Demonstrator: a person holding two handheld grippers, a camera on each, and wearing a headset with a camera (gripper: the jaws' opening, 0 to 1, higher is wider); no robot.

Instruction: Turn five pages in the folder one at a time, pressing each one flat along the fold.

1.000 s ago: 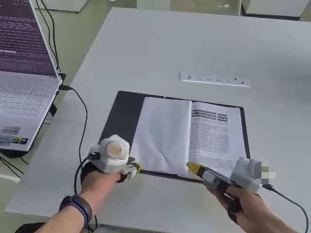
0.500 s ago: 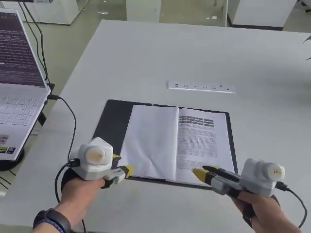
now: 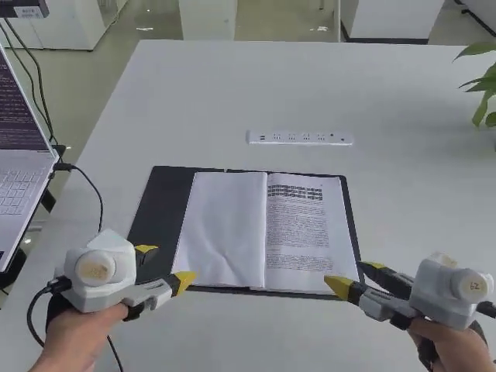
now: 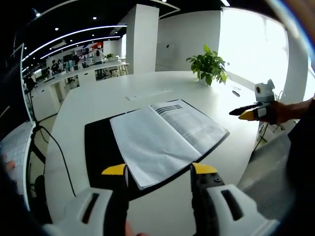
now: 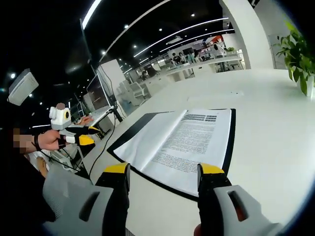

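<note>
A black folder [image 3: 159, 213] lies open on the white table, a blank page [image 3: 221, 229] on its left and a printed page [image 3: 302, 229] on its right. The same folder [image 4: 98, 147] [image 5: 229, 147] lies ahead of both gripper views. My left gripper [image 3: 164, 266] [image 4: 158, 169] hovers open off the folder's near left corner, holding nothing. Off the near right corner my right gripper [image 3: 355, 276] [image 5: 164, 168] is open too and touches no page. Each gripper also appears in the other's view: the right gripper [image 4: 248, 112] and the left gripper [image 5: 83, 135].
A white power strip [image 3: 299, 139] lies beyond the folder. An open laptop [image 3: 15, 167] stands at the left edge, with a black cable [image 3: 97, 201] running along the table beside the folder. A potted plant [image 3: 484, 97] is at the far right.
Both grippers have drawn back from the folder's near edge, the left leftward and the right rightward, and now stand open. The head camera has also shifted, so the laptop sits further left.
</note>
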